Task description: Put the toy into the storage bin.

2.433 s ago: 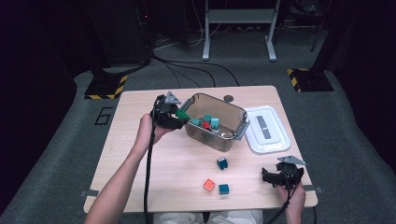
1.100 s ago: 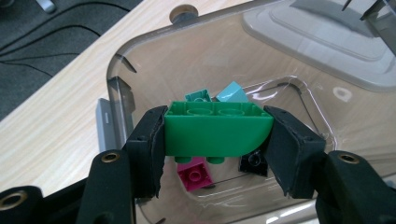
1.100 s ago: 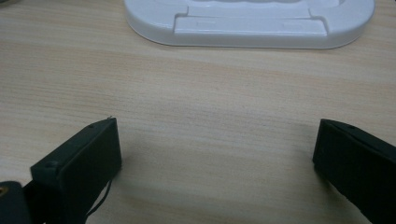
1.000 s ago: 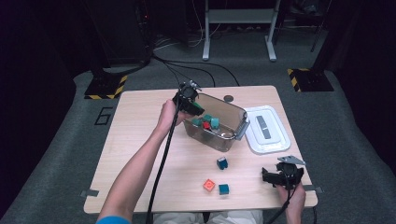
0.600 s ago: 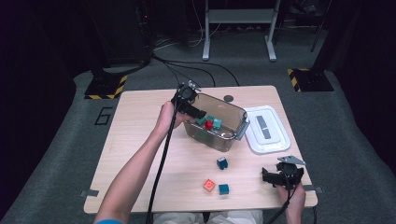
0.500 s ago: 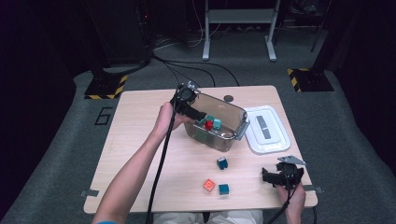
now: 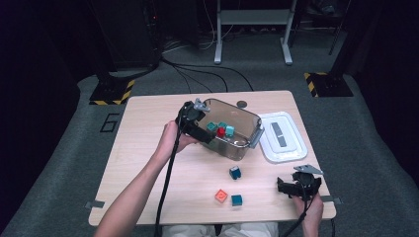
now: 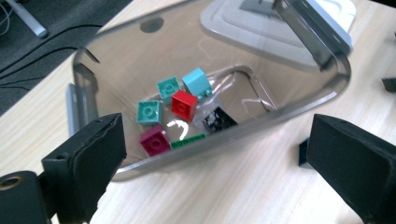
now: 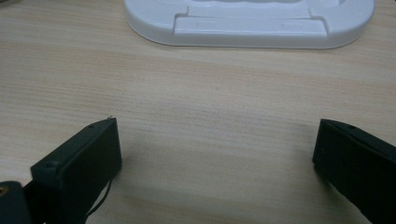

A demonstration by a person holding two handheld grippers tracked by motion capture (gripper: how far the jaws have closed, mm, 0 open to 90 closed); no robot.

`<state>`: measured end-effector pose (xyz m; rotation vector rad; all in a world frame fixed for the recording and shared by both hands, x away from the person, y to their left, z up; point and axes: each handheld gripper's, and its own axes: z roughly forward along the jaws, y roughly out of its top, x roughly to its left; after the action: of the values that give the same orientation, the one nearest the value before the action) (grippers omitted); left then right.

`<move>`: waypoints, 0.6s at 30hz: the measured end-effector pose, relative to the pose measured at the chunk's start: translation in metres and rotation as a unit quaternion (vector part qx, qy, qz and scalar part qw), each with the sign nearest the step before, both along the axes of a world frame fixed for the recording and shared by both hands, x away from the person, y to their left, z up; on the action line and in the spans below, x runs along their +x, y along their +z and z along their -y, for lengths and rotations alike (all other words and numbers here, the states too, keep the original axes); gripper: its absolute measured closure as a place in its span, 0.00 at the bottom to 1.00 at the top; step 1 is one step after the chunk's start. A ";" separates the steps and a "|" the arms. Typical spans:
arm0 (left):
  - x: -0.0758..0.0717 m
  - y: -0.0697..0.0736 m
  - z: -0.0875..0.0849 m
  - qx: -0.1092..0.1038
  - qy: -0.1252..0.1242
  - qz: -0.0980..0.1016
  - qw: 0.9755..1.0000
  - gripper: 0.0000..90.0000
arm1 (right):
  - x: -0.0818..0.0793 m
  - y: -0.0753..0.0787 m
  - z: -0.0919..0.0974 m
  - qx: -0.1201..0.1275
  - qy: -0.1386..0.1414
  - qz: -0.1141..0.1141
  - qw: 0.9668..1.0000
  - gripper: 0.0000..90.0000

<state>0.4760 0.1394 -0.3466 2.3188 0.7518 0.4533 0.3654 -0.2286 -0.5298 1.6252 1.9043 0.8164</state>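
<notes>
A clear plastic box [image 7: 245, 140] stands mid-table, its near rim [image 8: 299, 105] just beyond my jaws. Inside lie several bricks: red [image 8: 184, 104], teal [image 8: 149, 112], magenta [image 8: 155, 140], black [image 8: 218, 120] and a flat green piece [image 8: 187, 141]. My left gripper [image 7: 208, 134] hovers at the box's left rim, and its jaws have just been opening. They are now open [image 8: 215, 154] with nothing between the pads. My right gripper [image 7: 296, 183] rests open near the front right edge over bare wood [image 9: 215, 154].
The white lid [image 7: 282, 136] lies right of the box, also ahead of the right gripper [image 9: 247, 21]. Three loose bricks sit in front: dark blue [image 7: 235, 172], orange-red [image 7: 221, 196], teal [image 7: 237, 199]. A dark round spot [image 7: 241, 104] marks the table behind the box.
The left gripper carried a green piece right to over the box, then drew back a little toward the near left rim with its jaws spread. The right gripper has stayed still.
</notes>
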 end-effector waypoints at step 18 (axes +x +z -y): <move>-0.033 -0.061 -0.001 0.010 -0.011 -0.056 0.998 0.01 | 0.000 0.000 0.000 0.000 -0.001 0.000 1.000 0.01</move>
<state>0.4432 0.1408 -0.4079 2.3851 0.7776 0.3261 0.3654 -0.2284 -0.5298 1.6266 1.9032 0.8155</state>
